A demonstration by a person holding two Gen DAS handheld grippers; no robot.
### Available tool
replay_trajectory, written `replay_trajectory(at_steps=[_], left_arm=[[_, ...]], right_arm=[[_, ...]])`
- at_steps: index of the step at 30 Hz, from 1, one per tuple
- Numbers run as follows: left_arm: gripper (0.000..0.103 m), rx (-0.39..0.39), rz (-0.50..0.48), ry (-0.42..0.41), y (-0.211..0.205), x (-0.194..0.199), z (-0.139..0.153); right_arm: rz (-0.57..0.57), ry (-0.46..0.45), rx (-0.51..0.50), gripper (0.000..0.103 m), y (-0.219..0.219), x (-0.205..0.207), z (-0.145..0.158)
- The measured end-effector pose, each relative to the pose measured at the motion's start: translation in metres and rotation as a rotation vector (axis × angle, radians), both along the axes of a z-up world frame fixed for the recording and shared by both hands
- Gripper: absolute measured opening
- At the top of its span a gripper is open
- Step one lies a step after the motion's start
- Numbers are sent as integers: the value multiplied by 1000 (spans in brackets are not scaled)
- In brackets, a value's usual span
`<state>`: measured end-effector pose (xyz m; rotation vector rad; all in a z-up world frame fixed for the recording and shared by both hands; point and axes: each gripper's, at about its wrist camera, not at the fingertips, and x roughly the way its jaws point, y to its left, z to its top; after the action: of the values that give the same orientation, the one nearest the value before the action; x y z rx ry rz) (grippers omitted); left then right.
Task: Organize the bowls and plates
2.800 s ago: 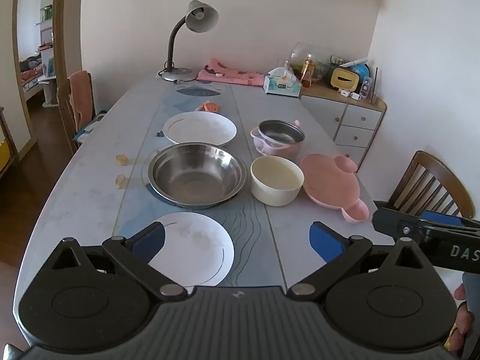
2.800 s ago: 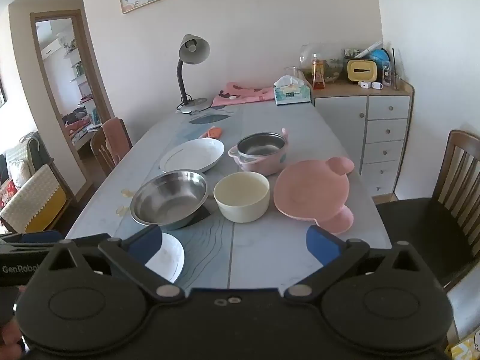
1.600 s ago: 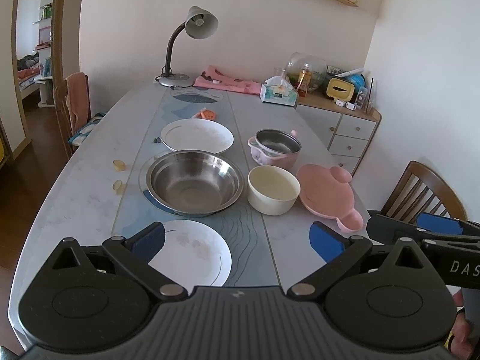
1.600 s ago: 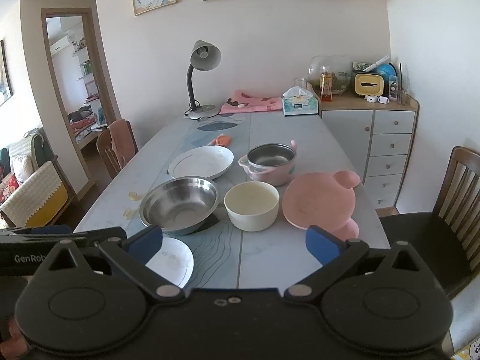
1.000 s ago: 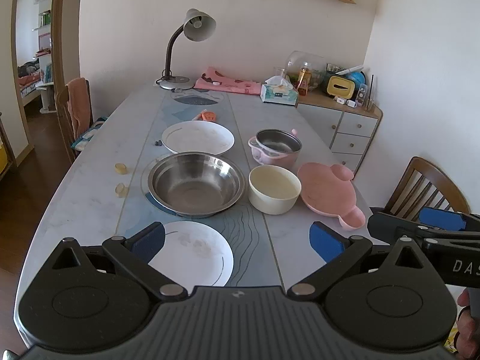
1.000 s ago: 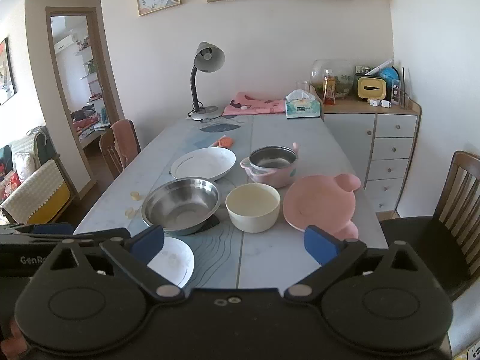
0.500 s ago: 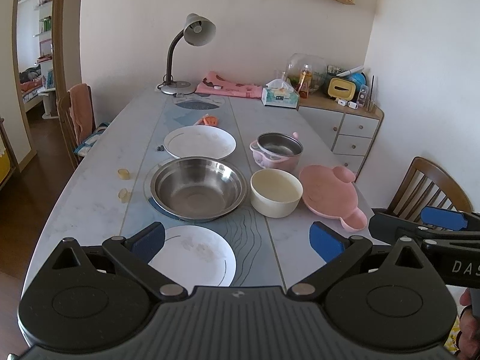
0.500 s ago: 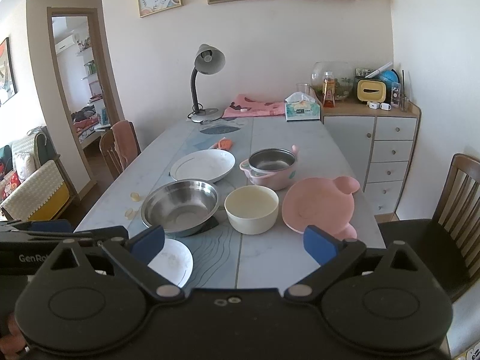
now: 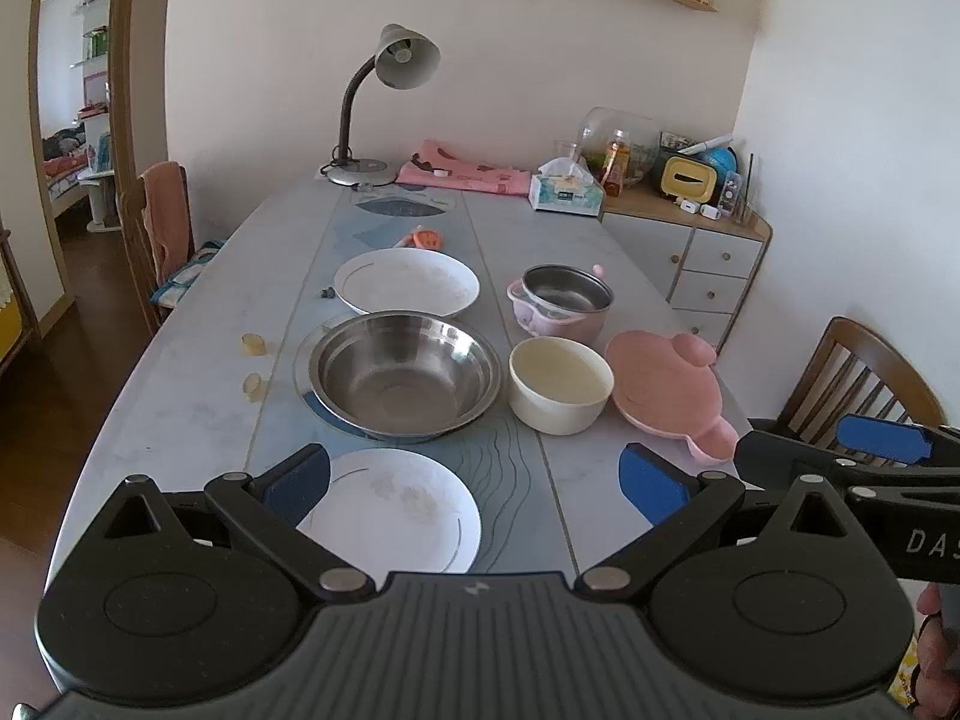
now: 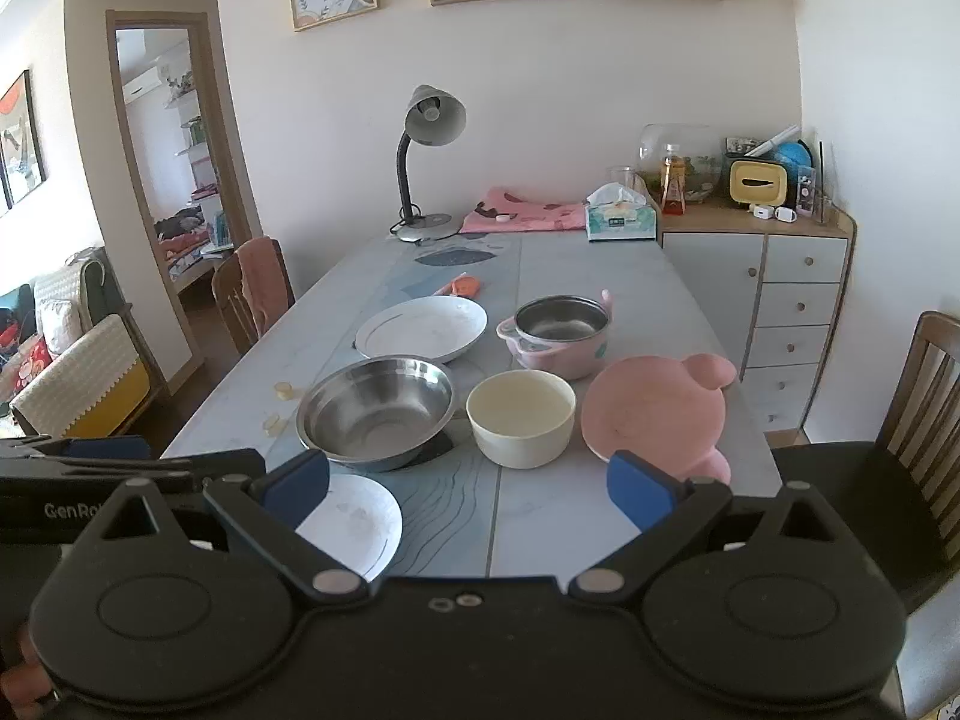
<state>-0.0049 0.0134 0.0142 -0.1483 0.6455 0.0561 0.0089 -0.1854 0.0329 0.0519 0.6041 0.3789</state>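
Grey table, both tools spread wide, empty.

Near plate: white, thin dark rim line. Far plate: white. Large bowl: silver steel. Small bowl: cream. Eared plate: pink. Pot: pink, steel inside. Surface: pale grey marble, blue wavy-lined runner.
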Motion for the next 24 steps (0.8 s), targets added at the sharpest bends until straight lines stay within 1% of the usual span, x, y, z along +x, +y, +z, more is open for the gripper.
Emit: replay_trajectory(at_steps=[7,13,16,21,24], left_arm=[[103,5,14,2,5,9,-3],[103,35,38,5,8,24,-2],[103,46,45,16,10,37,-3],[103,15,67,52,19,67,-5],[103,27,77,70,24,85,-5]], right_arm=[[23,-2,0,99,6,11,-3],[53,2,8,98,12,31,-5],[76,9,-1,96,16,45,-5],[139,57,-6,96,21,80,-2],[159,70,-22,96,25,105,2]])
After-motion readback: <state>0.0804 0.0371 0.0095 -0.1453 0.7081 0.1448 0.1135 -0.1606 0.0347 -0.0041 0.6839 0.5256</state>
